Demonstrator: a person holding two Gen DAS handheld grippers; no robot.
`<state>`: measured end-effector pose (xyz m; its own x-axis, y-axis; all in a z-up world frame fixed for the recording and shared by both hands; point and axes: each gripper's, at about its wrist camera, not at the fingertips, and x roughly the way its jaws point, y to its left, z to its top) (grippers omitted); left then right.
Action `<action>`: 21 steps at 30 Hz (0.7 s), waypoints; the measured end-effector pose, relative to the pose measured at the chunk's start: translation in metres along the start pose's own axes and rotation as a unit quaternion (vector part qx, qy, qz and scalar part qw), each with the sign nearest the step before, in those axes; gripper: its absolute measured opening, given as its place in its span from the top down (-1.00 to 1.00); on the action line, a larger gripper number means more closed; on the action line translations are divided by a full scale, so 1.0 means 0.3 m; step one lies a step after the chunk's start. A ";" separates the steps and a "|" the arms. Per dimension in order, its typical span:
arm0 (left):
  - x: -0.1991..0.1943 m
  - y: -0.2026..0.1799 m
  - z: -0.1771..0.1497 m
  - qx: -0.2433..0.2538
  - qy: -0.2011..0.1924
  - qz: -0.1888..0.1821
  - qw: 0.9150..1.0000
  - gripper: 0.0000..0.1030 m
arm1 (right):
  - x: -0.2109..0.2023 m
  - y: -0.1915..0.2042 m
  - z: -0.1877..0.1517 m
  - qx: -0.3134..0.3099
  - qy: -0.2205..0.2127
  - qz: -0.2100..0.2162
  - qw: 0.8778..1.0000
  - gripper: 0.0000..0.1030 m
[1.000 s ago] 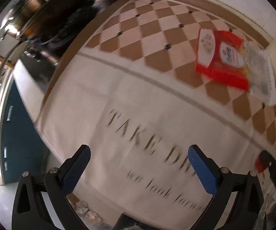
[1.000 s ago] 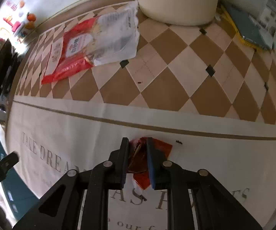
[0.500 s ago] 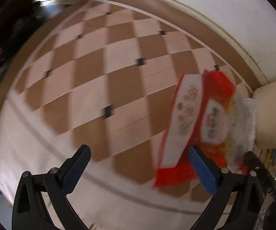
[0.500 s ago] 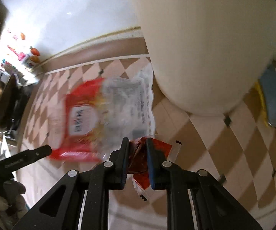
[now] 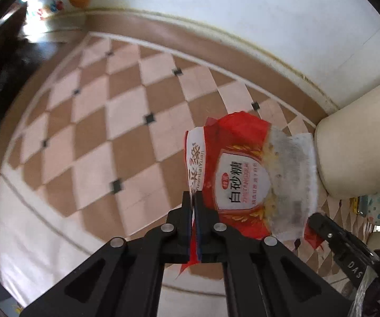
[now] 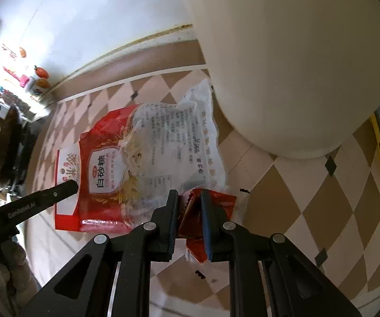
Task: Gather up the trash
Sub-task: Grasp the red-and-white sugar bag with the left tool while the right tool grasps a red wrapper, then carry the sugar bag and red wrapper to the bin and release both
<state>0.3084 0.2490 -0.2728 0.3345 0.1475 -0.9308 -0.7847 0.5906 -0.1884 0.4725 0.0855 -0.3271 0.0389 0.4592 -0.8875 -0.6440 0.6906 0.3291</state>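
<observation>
Left tool (image 5: 195, 206) clamped on near edge of red sugar bag (image 5: 242, 174), fingers almost together. Bag lies flat on checkered cloth covering surface (image 5: 126, 121), clear end against cream bin (image 5: 359, 142). Right tool (image 6: 188, 206) pinches small crumpled red wrapper (image 6: 216, 206), just beside bag's corner, near bin base.

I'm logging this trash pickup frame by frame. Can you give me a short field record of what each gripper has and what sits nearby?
left gripper: shut on the edge of the red sugar bag
right gripper: shut on the small red wrapper
red sugar bag: on the checkered tablecloth, mostly empty, clear half crumpled
cream container: just behind the bag, by the wall
lifted: cannot tell for the bag
</observation>
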 end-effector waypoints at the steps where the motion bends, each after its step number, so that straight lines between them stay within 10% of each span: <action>1: -0.036 0.009 -0.018 -0.005 -0.008 0.006 1.000 1.00 | -0.022 0.008 -0.006 -0.001 -0.003 0.004 1.000 0.67; 21: -0.826 0.600 -0.508 -0.117 -0.182 0.147 0.965 1.00 | -0.352 0.509 -0.306 -0.138 -0.026 0.053 0.989 0.67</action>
<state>0.0047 0.1980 -0.1240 0.2063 0.5750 -0.7917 -0.9560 0.2908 -0.0379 0.2998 0.0911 -0.2126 -0.0053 0.5547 -0.8321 -0.8307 0.4608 0.3124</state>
